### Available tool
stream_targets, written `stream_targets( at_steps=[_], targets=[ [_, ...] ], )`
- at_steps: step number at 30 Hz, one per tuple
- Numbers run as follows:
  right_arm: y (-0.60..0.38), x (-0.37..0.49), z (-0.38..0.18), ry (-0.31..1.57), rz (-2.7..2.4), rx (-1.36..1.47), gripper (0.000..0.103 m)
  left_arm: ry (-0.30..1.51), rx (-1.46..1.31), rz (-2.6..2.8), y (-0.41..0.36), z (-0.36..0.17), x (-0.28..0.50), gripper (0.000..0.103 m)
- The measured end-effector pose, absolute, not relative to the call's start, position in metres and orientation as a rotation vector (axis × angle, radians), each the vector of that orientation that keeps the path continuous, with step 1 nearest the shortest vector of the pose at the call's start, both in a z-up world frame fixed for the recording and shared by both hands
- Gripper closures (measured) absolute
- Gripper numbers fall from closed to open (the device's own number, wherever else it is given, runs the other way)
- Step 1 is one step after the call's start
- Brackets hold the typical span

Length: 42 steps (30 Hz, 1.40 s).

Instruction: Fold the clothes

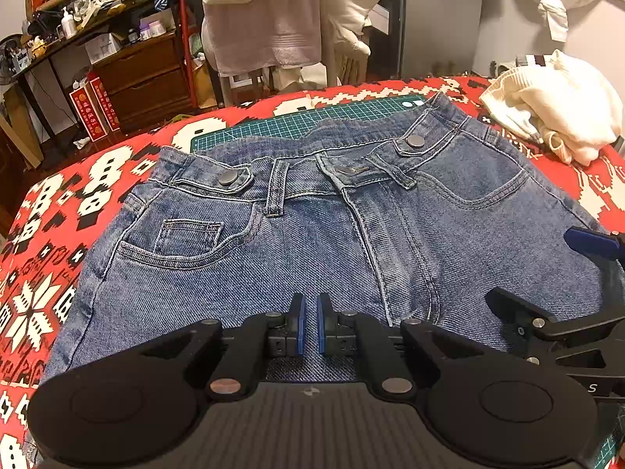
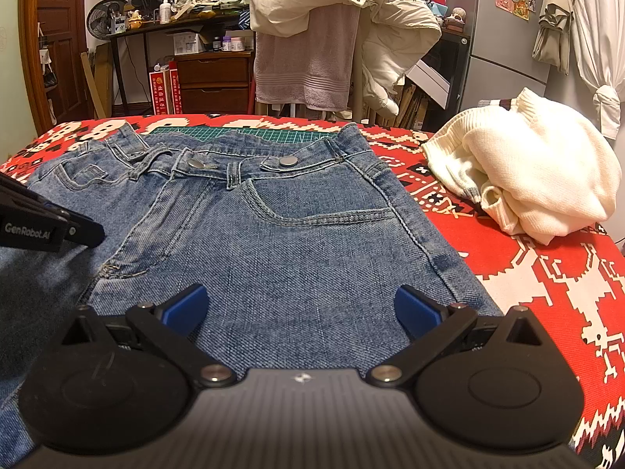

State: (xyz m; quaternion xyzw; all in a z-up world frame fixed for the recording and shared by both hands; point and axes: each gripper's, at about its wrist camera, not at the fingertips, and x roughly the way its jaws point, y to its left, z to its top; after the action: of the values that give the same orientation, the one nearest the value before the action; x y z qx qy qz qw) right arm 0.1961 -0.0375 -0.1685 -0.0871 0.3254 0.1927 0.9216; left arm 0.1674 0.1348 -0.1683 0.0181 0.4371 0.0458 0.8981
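In the left wrist view the left gripper hovers over the blue jeans, which lie flat, front up, on the red patterned blanket, its pads nearly closed with a narrow gap and apparently nothing between them. In the right wrist view the right gripper stands wide open and empty, short of the jeans' waistband, the cream sweater heaped beside them. No fold looks started; next, each gripper probably needs an edge of denim to pinch.
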Motion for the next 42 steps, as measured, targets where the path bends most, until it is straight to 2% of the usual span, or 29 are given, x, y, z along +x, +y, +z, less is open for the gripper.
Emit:
stream_targets(
  at_steps=[28,42],
  targets=[
    [-0.038,0.196,-0.169,0.669,0.396,-0.179,0.0,0.888,0.041,0.087,0.138,-0.169,0.16,0.096],
    [-0.038,0.196,-0.169,0.669,0.396,-0.179,0.0,0.857,0.07,0.083,0.155,-0.172,0.091,0.093]
  ],
)
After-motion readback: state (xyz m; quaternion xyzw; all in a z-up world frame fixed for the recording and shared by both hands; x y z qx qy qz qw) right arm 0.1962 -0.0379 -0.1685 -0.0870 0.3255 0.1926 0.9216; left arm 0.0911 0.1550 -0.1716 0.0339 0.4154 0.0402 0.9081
